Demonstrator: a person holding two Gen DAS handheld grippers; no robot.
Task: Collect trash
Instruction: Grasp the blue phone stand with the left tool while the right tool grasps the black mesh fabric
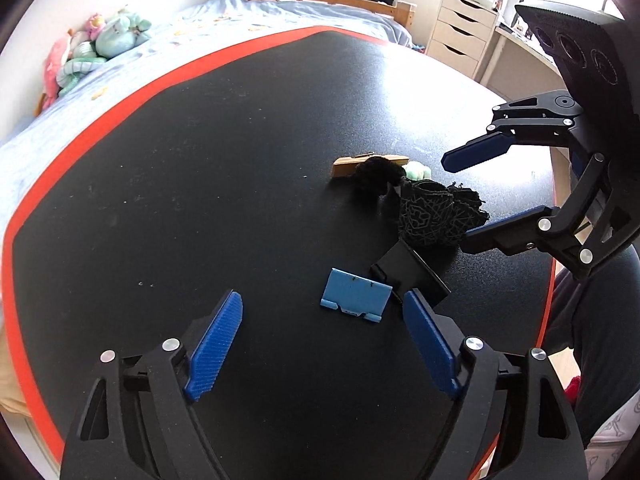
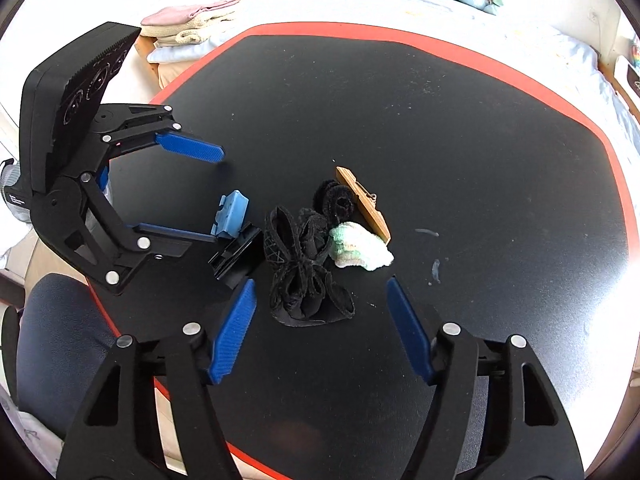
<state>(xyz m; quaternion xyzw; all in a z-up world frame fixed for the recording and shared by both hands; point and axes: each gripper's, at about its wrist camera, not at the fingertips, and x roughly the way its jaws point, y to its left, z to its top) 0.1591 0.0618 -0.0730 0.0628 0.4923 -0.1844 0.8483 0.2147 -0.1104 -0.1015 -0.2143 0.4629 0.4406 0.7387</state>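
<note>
Matte black table [image 2: 440, 140] bears crumpled mesh netting [image 2: 304, 264], ribbed blue plastic clip [image 1: 355, 295].

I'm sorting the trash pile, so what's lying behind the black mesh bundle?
Behind the black mesh bundle lie a fuzzy black ring, a wooden clip and a pale green and white wad. Anything underneath the bundle is covered.

Both grippers alike: left gripper [image 1: 322, 320] and right gripper [image 2: 320, 306] w/ matte black linkage arms, round silver screws at the pivots, blue ribbed pads on the fingers. Seen from the other cam, each carries a black block housing w/ a toothed edge and round embossed marks
</note>
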